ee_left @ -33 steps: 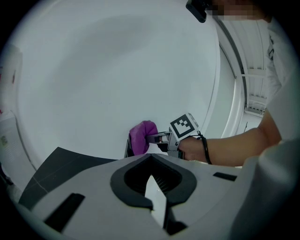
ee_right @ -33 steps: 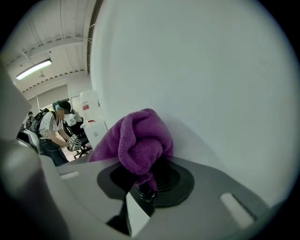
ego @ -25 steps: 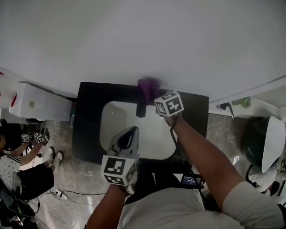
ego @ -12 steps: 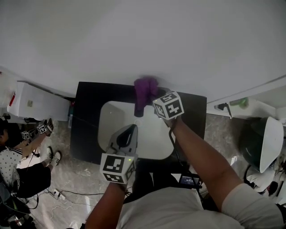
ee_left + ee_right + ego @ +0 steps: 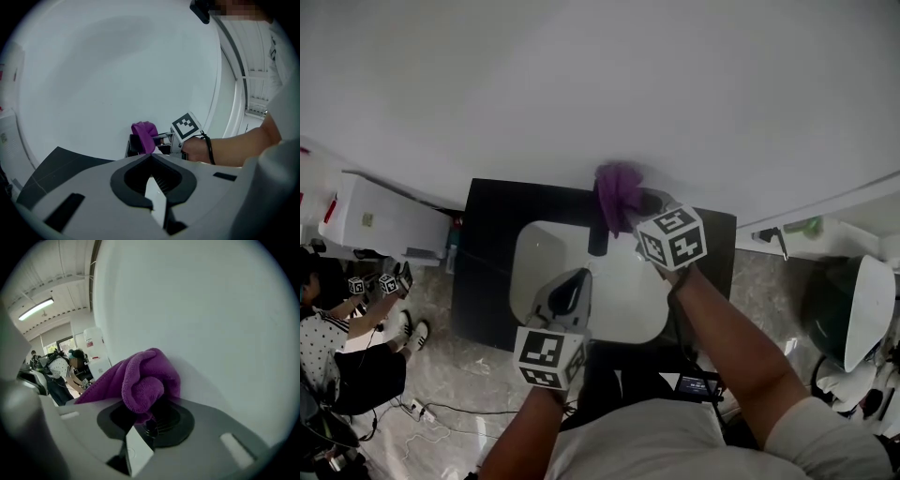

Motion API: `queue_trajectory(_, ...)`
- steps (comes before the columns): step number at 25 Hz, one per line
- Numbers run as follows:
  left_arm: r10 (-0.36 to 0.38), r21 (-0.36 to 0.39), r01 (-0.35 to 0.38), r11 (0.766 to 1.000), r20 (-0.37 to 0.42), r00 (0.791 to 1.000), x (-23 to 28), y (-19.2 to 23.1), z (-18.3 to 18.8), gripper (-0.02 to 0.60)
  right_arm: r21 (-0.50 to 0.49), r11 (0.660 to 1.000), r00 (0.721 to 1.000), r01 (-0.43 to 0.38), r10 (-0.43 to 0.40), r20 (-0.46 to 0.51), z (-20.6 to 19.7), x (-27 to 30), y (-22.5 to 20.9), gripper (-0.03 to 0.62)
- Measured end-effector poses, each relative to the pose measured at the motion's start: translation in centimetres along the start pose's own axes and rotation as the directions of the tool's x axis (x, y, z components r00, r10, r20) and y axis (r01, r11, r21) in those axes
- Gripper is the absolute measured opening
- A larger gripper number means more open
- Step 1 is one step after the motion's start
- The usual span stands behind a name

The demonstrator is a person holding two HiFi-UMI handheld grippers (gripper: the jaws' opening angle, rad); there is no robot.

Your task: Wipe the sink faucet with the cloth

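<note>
Purple cloth [image 5: 617, 192] is clamped in the right gripper [image 5: 630, 208] and pressed against the top of the dark faucet [image 5: 598, 240], near the wall at the back of the black counter [image 5: 483, 262]. The left gripper [image 5: 578, 281] is clenched, empty, above the white sink [image 5: 530, 272].

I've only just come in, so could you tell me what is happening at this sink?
A person holds a purple cloth in the right gripper, jaws clamped on it, against the top of the black faucet by the wall. The left gripper hovers over the white sink, jaws together and empty.
</note>
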State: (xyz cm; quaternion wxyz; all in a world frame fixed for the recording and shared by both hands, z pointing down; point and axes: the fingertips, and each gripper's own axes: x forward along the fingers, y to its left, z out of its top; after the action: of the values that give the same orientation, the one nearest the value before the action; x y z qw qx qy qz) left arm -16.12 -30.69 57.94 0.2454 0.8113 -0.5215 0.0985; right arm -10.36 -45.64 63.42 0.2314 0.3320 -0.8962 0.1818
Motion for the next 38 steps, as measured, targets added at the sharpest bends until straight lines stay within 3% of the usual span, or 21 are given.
queue_trajectory(3, 0.000, -0.001, 0.000, 1.000, 0.000, 1.000, 0.2, -0.1, 0.1, 0.005, -0.013, 1.000, 0.999, 0.019, -0.019, -0.027, -1.4, 1.7, -0.7, 0.081)
queue_trajectory(10, 0.008, 0.010, -0.008, 1.000, -0.013, 1.000, 0.0, 0.0, -0.8, 0.005, 0.075, 0.997, 0.969, 0.009, 0.009, -0.246, -10.9, 6.5, -2.1, 0.081)
queue_trajectory(13, 0.007, 0.008, -0.007, 1.000, -0.014, 1.000, -0.4, -0.1, -0.7, 0.005, 0.074, 0.997, 0.965, 0.013, 0.007, -0.262, -11.4, 6.2, -2.2, 0.083)
queue_trajectory(17, 0.004, 0.033, -0.004, 0.999, -0.011, 1.000, -1.3, -0.9, -0.2, 0.005, 0.065, 0.998, 0.986, 0.008, 0.003, -0.165, -8.1, 2.2, -1.3, 0.086)
queue_trajectory(22, 0.003, 0.073, -0.006, 0.997, 0.045, 0.999, -3.3, -3.0, 3.0, 0.005, 0.040, 0.999, 0.999, -0.025, 0.023, 0.039, -0.1, -6.6, 2.0, 0.086)
queue_trajectory(29, -0.003, 0.149, -0.027, 0.988, 0.197, 0.980, -8.6, -7.1, 11.9, 0.005, -0.038, 0.999, 0.943, -0.032, 0.042, 0.331, 11.3, -20.2, 9.5, 0.086)
queue_trajectory(34, -0.012, 0.187, -0.040, 0.982, 0.270, 0.963, -12.1, -10.5, 16.1, 0.005, -0.092, 0.995, 0.911, -0.034, 0.069, 0.407, 14.3, -26.6, 13.0, 0.086)
queue_trajectory(38, -0.010, 0.200, -0.053, 0.978, 0.301, 0.954, -13.6, -11.4, 17.3, 0.005, -0.100, 0.994, 0.908, -0.040, 0.079, 0.412, 14.8, -28.0, 14.2, 0.083)
